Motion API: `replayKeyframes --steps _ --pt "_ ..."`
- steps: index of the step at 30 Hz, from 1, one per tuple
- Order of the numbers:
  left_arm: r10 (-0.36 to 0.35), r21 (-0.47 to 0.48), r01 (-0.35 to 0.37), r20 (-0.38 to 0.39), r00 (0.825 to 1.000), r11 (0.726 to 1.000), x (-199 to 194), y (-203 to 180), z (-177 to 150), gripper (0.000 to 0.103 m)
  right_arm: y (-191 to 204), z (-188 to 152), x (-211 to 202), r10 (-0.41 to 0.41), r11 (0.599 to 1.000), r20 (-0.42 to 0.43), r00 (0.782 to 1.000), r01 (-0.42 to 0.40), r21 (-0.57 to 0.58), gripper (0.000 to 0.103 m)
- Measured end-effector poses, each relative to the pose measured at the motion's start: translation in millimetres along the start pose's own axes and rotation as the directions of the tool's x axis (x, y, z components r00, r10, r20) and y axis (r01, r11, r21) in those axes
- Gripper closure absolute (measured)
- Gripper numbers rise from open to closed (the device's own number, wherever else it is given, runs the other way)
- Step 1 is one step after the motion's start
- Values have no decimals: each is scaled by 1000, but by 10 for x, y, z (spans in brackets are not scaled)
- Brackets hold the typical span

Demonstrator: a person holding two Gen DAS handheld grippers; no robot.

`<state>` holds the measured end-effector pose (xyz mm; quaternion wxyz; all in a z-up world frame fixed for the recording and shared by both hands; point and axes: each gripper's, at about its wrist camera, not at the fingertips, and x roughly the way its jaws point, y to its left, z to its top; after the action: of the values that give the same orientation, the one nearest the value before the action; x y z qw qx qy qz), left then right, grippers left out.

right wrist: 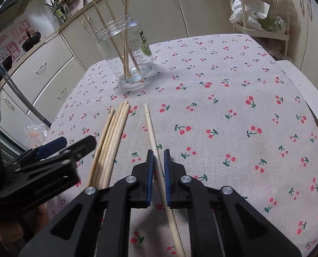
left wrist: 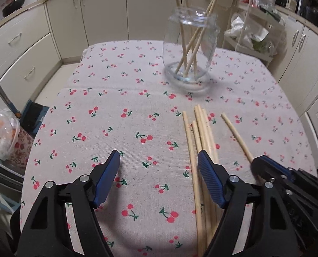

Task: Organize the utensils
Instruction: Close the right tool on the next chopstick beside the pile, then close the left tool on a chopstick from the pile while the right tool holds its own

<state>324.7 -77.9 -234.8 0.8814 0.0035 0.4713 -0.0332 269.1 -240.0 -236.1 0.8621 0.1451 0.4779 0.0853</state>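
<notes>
The right gripper [right wrist: 158, 156] straddled a lone chopstick [right wrist: 151, 128] on the cherry-print tablecloth [right wrist: 223, 117], jaws nearly closed, apparently for the glass jar [right wrist: 126, 51] (already holding several); the left gripper [left wrist: 159, 167] hung released beside the remaining bundle [left wrist: 199, 132].

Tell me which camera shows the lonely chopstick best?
The right wrist view: the single chopstick runs up the middle, between the right hand-held gripper's fingers. The left wrist view shows it only off to the side, its near end hidden behind that hand-held gripper.
</notes>
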Motion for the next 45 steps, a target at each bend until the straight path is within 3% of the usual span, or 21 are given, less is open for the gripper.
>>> replayKeyframes --steps 5,10,14,20,22,23,24,26,28,30,32,37,45 --pt "42 39 -42 -5 999 998 72 -53 -31 32 3 -6 2 -6 1000 0 1000 6 -6 94" --pt "3 88 -3 -2 1000 996 47 -60 -30 41 33 -26 0 4 1000 -14 1000 -4 -13 94" --pt "-12 114 14 -20 1000 993 78 -65 46 44 182 20 45 -32 996 -33 999 29 -88 90" --pt "-3 77 7 -47 999 997 192 -75 217 46 324 211 238 -61 981 -60 996 49 -185 88" --pt "12 71 -9 -47 999 997 209 -91 247 56 339 281 303 -61 975 -62 996 47 -216 90" --pt "13 70 -10 -45 999 997 210 -96 252 59 330 300 314 -68 974 -61 996 53 -220 97" --pt "13 72 -9 -41 999 997 207 -107 254 67 291 328 322 -68 977 -62 996 53 -207 97" --pt "-17 108 20 -29 999 994 196 -150 242 82 179 361 302 -54 990 -66 996 45 -136 97" --pt "-66 179 68 -20 998 981 196 -218 229 95 -11 367 251 -6 1000 -78 997 7 9 97" --pt "-140 214 142 -26 990 966 197 -233 226 96 -159 341 192 24 991 -73 997 -14 132 97" --pt "-167 254 173 -46 985 952 202 -220 247 96 -189 309 159 19 990 -66 998 -9 144 97" --pt "-196 216 216 -108 975 952 238 -165 328 96 -14 390 207 -52 998 -92 994 50 -25 97" --pt "-161 180 180 -112 980 967 268 -232 360 90 80 478 317 -97 981 -117 988 75 -179 96"
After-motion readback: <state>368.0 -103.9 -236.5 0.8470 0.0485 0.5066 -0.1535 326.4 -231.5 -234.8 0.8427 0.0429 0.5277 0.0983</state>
